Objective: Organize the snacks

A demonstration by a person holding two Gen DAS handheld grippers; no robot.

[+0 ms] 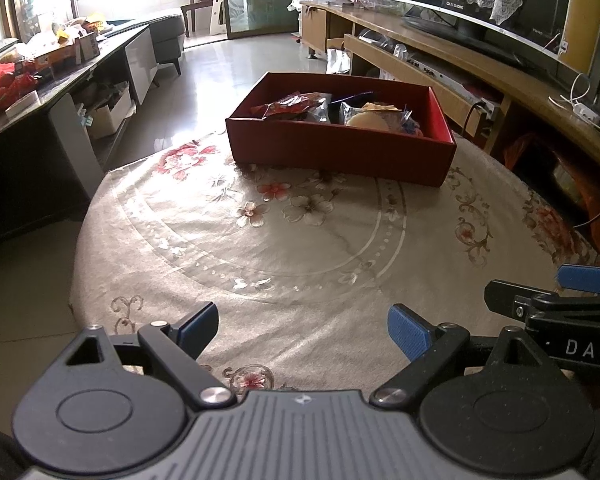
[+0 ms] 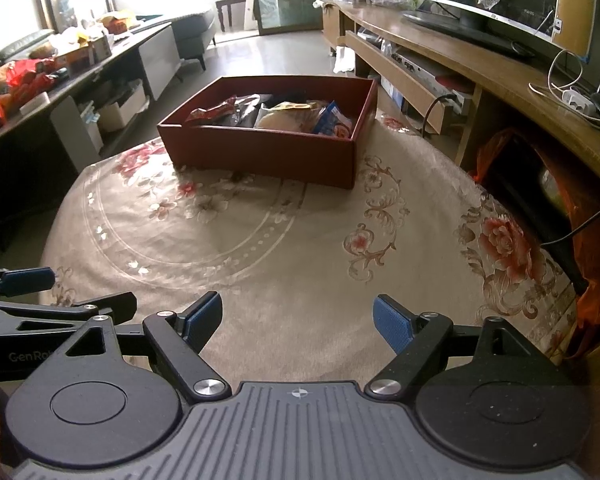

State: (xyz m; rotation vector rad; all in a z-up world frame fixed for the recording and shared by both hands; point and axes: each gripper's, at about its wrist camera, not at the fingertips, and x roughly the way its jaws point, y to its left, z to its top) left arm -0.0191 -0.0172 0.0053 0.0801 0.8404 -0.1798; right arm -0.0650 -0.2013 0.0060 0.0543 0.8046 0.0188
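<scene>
While the left gripper (image 1: 304,330) and right gripper (image 2: 298,322) hang wide open and empty at six o'clock, the snacks (image 2: 276,116) sit in the red box (image 1: 340,148) at twelve, so a long reach could shove it off the table (image 1: 300,248).

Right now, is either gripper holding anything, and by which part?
Nothing is held. The left gripper and right gripper are both open and empty above the table.
</scene>
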